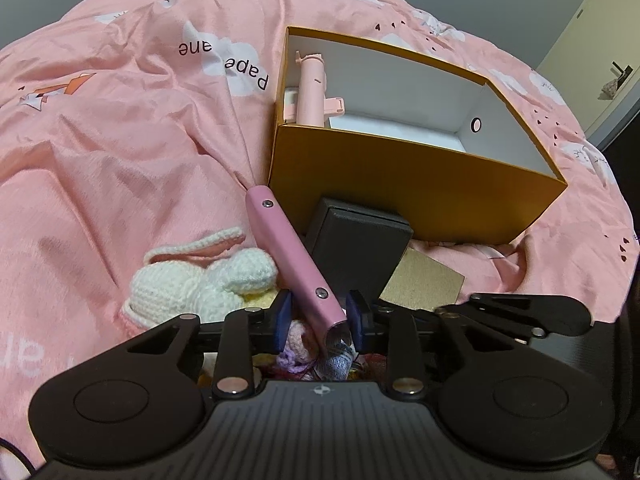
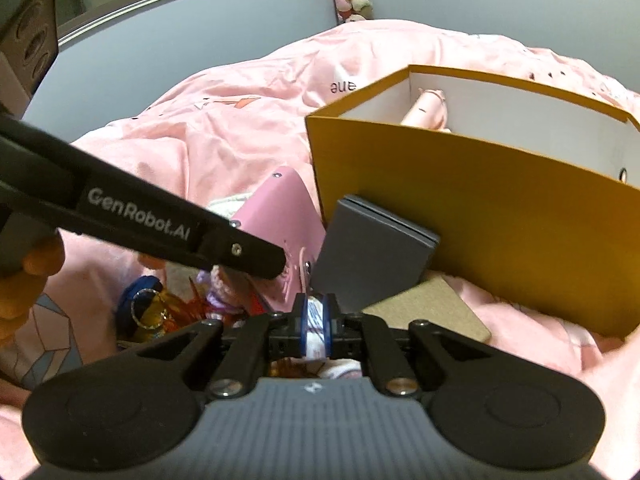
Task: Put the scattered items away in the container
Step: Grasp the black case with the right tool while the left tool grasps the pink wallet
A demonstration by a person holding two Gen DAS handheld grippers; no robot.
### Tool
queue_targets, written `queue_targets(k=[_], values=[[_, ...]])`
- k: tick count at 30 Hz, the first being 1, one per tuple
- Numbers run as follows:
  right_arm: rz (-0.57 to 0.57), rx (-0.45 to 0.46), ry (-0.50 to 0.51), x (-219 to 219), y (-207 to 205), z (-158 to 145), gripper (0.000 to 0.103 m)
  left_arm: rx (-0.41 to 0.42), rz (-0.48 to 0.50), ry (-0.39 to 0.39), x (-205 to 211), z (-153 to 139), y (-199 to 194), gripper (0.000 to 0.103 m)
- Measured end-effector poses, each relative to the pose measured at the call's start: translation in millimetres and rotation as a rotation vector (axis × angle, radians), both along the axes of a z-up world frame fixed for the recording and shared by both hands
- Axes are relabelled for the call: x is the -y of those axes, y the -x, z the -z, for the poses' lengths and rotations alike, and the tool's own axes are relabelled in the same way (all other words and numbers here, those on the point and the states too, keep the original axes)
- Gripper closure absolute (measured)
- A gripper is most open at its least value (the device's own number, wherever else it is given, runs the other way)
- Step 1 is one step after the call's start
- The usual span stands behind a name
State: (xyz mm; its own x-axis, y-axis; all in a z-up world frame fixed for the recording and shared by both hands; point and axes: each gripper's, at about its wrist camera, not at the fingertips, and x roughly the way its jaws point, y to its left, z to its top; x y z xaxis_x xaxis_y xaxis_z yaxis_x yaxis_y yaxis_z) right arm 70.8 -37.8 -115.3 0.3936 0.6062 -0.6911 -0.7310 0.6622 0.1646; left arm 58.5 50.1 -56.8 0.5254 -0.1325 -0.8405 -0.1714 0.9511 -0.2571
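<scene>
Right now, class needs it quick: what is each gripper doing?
Left gripper: jaws around the pink metal bar; grip cannot be told.
Right gripper: shut on a small white patterned item.

Orange box (image 1: 416,196) hid the lower end of the pink cylindrical item (image 1: 310,90) inside it. Grey case (image 1: 356,252) covered part of the cardboard piece (image 1: 424,286). Left gripper (image 1: 320,318) body concealed most of the small pile beneath; those items could not be identified. Right gripper (image 2: 315,330) pinched a white-and-blue scrap, its nature indeterminable.
</scene>
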Motion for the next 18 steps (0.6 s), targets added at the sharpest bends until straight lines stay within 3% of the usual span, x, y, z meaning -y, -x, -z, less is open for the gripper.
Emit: queue_targets(k=[7, 14, 18], values=[[-0.056, 0.066, 0.035, -16, 11, 0, 0.099, -0.004, -0.029, 0.008, 0, 2, -7, 0.067], [-0.047, 0.065, 0.032, -17, 7, 4, 0.1, -0.004, -0.004, -0.144, 27, 9, -14, 0.066], [-0.04, 0.056, 0.032, -16, 5, 6, 0.1, 0.008, -0.002, -0.153, 28, 10, -12, 0.068]])
